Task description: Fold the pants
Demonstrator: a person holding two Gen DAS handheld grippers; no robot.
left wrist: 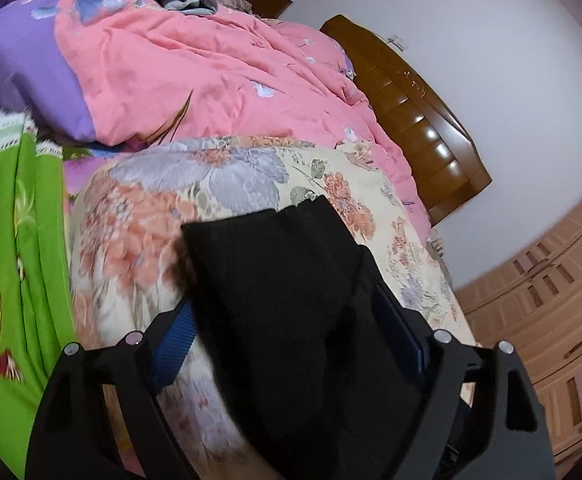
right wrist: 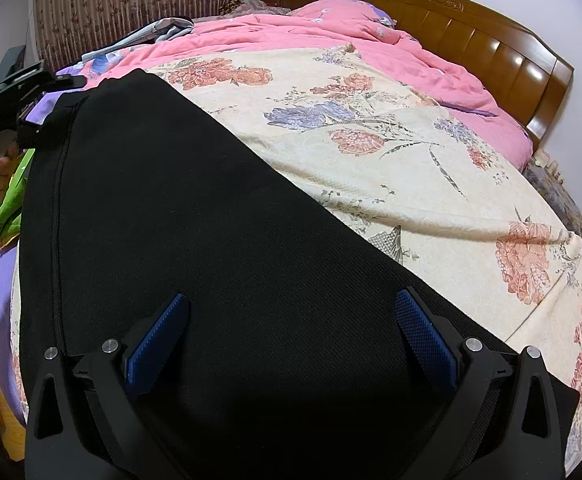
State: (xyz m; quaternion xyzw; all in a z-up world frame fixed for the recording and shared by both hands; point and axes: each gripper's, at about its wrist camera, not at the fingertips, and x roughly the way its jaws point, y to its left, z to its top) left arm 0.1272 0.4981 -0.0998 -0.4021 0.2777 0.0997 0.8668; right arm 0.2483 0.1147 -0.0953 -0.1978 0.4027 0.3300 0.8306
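I am working at a bed with a gripper in each hand. The black pants (right wrist: 195,216) are lying spread flat across the cream floral bedspread (right wrist: 411,168), running from the near edge up toward the pink quilt (right wrist: 331,28) that is bunched below the wooden headboard (right wrist: 491,52).

My right gripper (right wrist: 291,340) is hovering just over the near part of the pants – its blue pads (right wrist: 423,332) are standing wide apart, pinching nothing, with black fabric filling the view beneath them.

My left gripper (left wrist: 287,344) is sitting at the far, upper-left end of the garment. A bunch of the black fabric is lying between its fingers, rising up over the bedspread; the left blue pad (left wrist: 173,344) is showing clear of the cloth, while the right pad is mostly hidden behind it. The jaws are standing fairly wide, and with the motion blur I cannot tell for sure whether they are truly pressing on the fabric. A green patterned cloth (left wrist: 31,240) is lying off to the left side.
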